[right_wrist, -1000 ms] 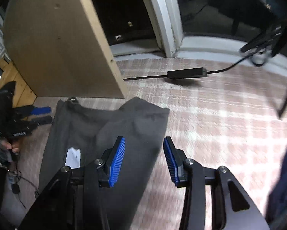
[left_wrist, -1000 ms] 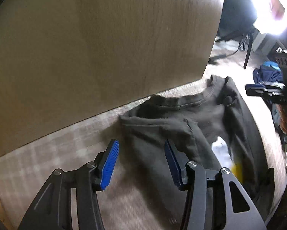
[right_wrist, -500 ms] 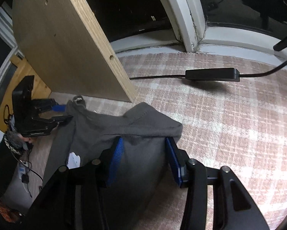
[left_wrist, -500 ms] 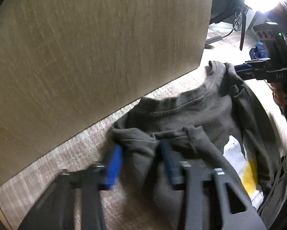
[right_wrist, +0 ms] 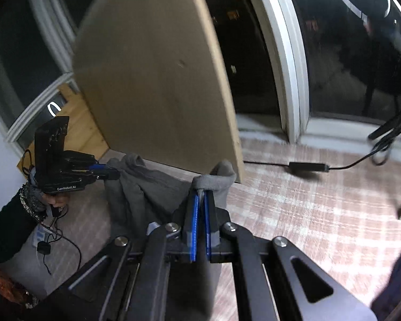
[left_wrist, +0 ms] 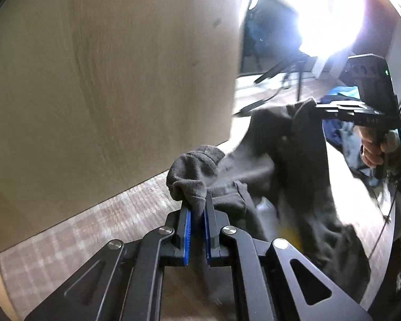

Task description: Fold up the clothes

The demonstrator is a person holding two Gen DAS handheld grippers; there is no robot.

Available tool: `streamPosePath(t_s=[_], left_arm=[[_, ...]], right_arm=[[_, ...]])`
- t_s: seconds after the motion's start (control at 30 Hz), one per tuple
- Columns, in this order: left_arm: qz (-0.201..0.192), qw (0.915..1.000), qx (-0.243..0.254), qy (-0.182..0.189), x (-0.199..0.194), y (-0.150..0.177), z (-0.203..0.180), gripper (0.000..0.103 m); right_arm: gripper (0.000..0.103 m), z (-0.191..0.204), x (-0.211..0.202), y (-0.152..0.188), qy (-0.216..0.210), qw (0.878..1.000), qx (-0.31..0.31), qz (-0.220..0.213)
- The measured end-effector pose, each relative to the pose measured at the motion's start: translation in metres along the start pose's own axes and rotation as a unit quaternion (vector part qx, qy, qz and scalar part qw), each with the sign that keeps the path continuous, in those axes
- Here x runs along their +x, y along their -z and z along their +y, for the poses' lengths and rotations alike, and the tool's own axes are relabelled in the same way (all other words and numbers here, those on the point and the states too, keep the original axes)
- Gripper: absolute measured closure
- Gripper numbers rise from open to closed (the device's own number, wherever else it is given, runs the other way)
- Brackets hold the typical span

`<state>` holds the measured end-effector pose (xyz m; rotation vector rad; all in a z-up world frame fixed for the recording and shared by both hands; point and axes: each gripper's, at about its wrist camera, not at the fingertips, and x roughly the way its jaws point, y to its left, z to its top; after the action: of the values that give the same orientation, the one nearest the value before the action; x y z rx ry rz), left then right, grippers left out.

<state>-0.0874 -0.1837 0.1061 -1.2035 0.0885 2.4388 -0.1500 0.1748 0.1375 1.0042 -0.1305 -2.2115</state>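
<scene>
my left gripper (left_wrist: 197, 208) clenched on a bunched corner of the grey sweatshirt (left_wrist: 294, 160), right gripper (right_wrist: 200, 200) pinching another corner, garment hanging between them over the plaid carpet (right_wrist: 294, 200), probably mid-lift, pretty blurry

Upright wooden board (right_wrist: 157, 85), black cable (right_wrist: 307, 166) on checked carpet (right_wrist: 307, 214)

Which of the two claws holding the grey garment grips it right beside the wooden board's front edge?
The right claw: its bunch of the grey garment sits at the wooden board's edge. The left claw grips in front of the board's broad face.
</scene>
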Motion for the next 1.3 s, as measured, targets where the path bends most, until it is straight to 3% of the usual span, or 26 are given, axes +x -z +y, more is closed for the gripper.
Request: streamPosePath(t_s=[0.2, 0.3, 0.33, 0.4, 0.43, 0.5, 0.57, 0.63, 0.7, 0.83, 1.03, 1.13, 1.17, 1.27, 1.3], left_arm=[[-0.035, 0.9991, 0.022, 0.008, -0.079, 0.051, -0.046, 0.096], [-0.014, 0.9995, 0.025, 0.017, -0.101, 0.091, -0.065, 0.096], [0.008, 0.9994, 0.022, 0.026, -0.106, 0.113, -0.071, 0.094], [0.057, 0.9978, 0.015, 0.031, -0.115, 0.157, -0.081, 0.086], [0.088, 0.9959, 0.009, 0.019, -0.119, 0.180, -0.083, 0.083], [0.143, 0.9896, -0.016, 0.004, -0.131, 0.221, -0.085, 0.081], [0.153, 0.9866, -0.055, 0.010, -0.152, 0.240, -0.078, 0.081], [0.139, 0.9883, -0.063, 0.012, -0.167, 0.239, -0.080, 0.081], [0.119, 0.9914, -0.053, 0.013, -0.170, 0.232, -0.086, 0.070], [0.104, 0.9911, -0.075, 0.036, -0.144, 0.222, -0.072, 0.065], [0.140, 0.9690, -0.187, 0.079, -0.057, 0.222, -0.066, 0.066], [0.144, 0.9637, -0.205, 0.091, -0.045, 0.223, -0.068, 0.077], [0.143, 0.9640, -0.205, 0.090, -0.045, 0.223, -0.068, 0.091], [0.140, 0.9665, -0.197, 0.088, -0.045, 0.221, -0.070, 0.096], [0.137, 0.9680, -0.191, 0.087, -0.047, 0.220, -0.071, 0.097]], right_arm=[[0.099, 0.066, -0.080, 0.045, 0.022, 0.998, -0.037, -0.045], [0.099, 0.087, -0.113, 0.089, 0.030, 0.998, -0.036, -0.041], [0.098, 0.091, -0.122, 0.108, 0.030, 0.998, -0.036, -0.030], [0.095, 0.106, -0.129, 0.157, 0.057, 0.995, -0.061, 0.052], [0.087, 0.113, -0.133, 0.181, 0.070, 0.990, -0.073, 0.094], [0.080, 0.108, -0.154, 0.212, 0.088, 0.989, -0.025, 0.119], [0.080, 0.103, -0.175, 0.243, 0.105, 0.984, 0.025, 0.143], [0.080, 0.098, -0.193, 0.248, 0.079, 0.985, 0.073, 0.135], [0.080, 0.099, -0.205, 0.243, 0.097, 0.985, 0.074, 0.123], [0.076, 0.088, -0.188, 0.241, 0.093, 0.984, 0.099, 0.114], [0.076, 0.048, -0.119, 0.253, 0.082, 0.971, 0.187, 0.126], [0.076, 0.037, -0.101, 0.256, 0.057, 0.967, 0.218, 0.123], [0.076, 0.035, -0.097, 0.256, 0.048, 0.966, 0.222, 0.122], [0.077, 0.036, -0.091, 0.254, 0.022, 0.967, 0.223, 0.120], [0.087, 0.039, -0.090, 0.253, 0.017, 0.969, 0.218, 0.120]])
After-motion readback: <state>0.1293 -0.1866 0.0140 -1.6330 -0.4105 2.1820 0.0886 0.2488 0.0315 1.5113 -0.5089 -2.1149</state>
